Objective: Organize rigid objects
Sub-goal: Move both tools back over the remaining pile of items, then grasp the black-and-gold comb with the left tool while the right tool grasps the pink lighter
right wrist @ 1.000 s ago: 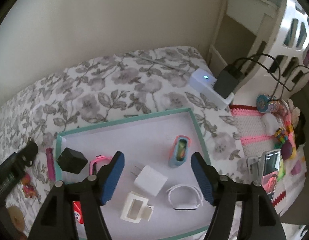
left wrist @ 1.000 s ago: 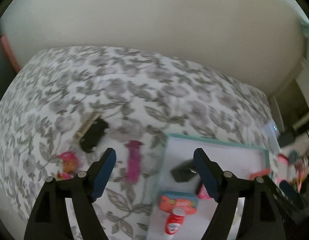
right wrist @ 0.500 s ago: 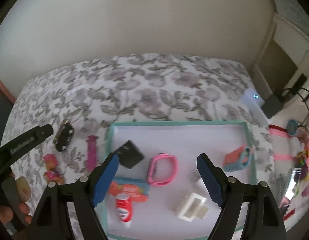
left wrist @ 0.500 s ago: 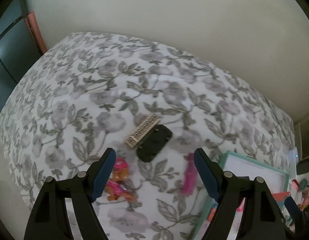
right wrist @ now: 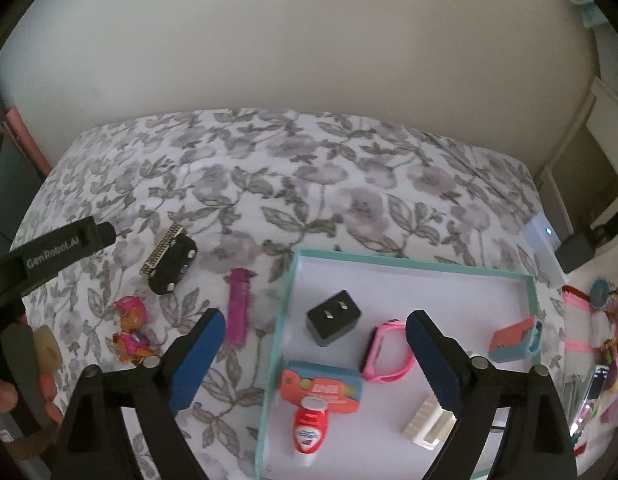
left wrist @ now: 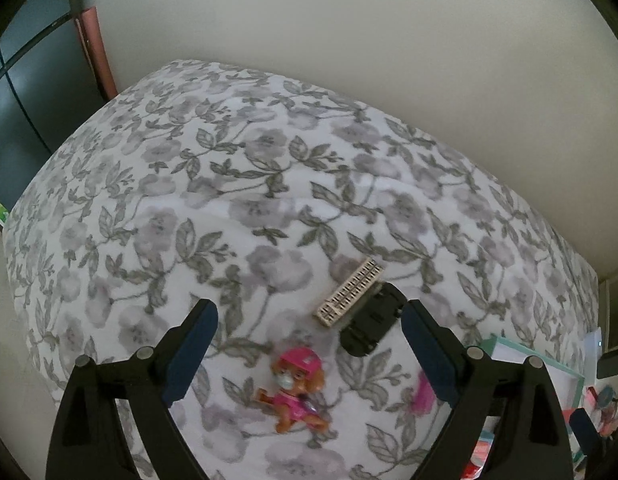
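A: Big picture first: the floral bed (left wrist: 237, 208) carries a teal-rimmed tray (right wrist: 529, 296) already holding several items, while a black car (left wrist: 371, 326), a pink stick (right wrist: 237, 307) and the pup figure (left wrist: 295, 388) lie loose beside it.

B: Risk here? That bedding looks soft, so the small pup figure could tip or sink away from a pinch, and the car lies close enough to get knocked.

A: Left tongs (left wrist: 309, 356) pitch steeply down over the figure, jaws opening, nothing between them.

B: Right tongs (right wrist: 313, 364) angle likewise above the tray's edge, also opening, empty.
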A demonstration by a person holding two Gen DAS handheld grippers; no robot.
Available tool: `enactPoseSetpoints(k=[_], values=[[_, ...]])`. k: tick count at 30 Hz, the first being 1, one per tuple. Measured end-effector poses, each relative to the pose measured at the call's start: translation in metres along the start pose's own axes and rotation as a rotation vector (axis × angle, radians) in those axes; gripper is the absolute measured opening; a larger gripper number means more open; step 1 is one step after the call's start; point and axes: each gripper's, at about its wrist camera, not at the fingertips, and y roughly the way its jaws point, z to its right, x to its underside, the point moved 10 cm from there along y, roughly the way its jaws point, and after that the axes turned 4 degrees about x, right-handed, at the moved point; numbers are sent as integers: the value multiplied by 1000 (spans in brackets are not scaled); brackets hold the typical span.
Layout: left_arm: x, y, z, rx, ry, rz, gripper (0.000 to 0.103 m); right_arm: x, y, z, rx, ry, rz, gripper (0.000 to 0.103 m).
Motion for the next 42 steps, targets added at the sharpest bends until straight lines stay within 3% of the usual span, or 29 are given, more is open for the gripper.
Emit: enactPoseSetpoints(k=[8,16,23,31,42], values=[[-10,8,-19,4,15,-11,93,-14,1,-28,-51,-3,43,94],[-21,20,-19,64,13,7,93,-21,10,-56,-126,-4,59,92],[-26,40,-7,72,85,-13,94,-16,36,-74,-153,-28,14,77],[-9,86,8,80,139,-95,93,-7,67,-81,-151,-59,-50,62],[9,116,13,50,172,-145,93,-1,87,-80,-147,-60,-100,61]])
